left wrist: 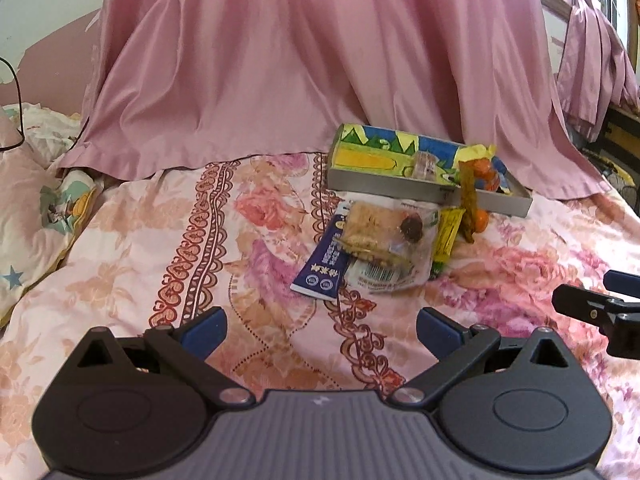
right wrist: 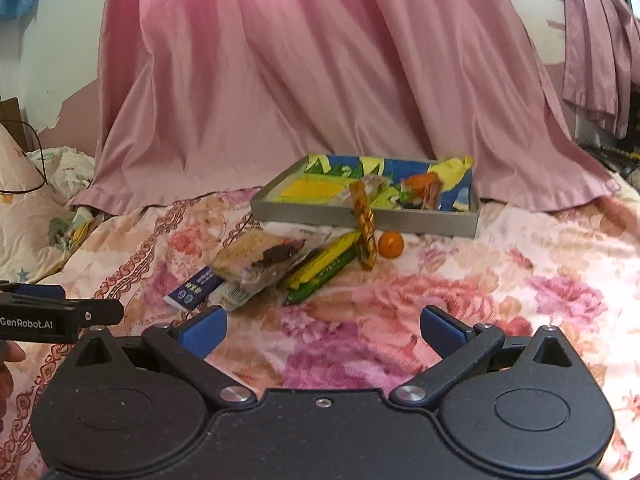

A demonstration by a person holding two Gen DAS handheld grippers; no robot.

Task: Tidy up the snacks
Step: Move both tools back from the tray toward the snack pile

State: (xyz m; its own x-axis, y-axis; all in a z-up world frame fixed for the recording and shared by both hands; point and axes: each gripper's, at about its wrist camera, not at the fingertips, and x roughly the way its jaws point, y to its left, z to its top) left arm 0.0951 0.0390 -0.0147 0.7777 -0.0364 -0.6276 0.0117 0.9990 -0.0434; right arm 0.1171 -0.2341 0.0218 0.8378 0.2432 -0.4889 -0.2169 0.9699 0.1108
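Observation:
A grey tray (left wrist: 400,190) (right wrist: 320,213) with a colourful lining lies on the bed and holds a few snacks. In front of it lie a clear biscuit packet (left wrist: 384,236) (right wrist: 260,258), a blue sachet (left wrist: 322,268) (right wrist: 192,290), a yellow-green packet (left wrist: 446,238) (right wrist: 324,266) and a small orange (left wrist: 480,220) (right wrist: 390,244). A twisted brown stick (left wrist: 467,204) (right wrist: 365,226) leans on the tray's front wall. My left gripper (left wrist: 322,330) is open and empty, short of the pile. My right gripper (right wrist: 324,330) is open and empty, also short of it.
A floral bedsheet (left wrist: 200,240) (right wrist: 480,280) covers the bed. Pink curtain cloth (left wrist: 300,60) (right wrist: 320,80) hangs behind the tray. Pillows (left wrist: 36,200) lie at the left. The right gripper shows at the left wrist view's right edge (left wrist: 600,304); the left gripper shows at the right wrist view's left edge (right wrist: 60,312).

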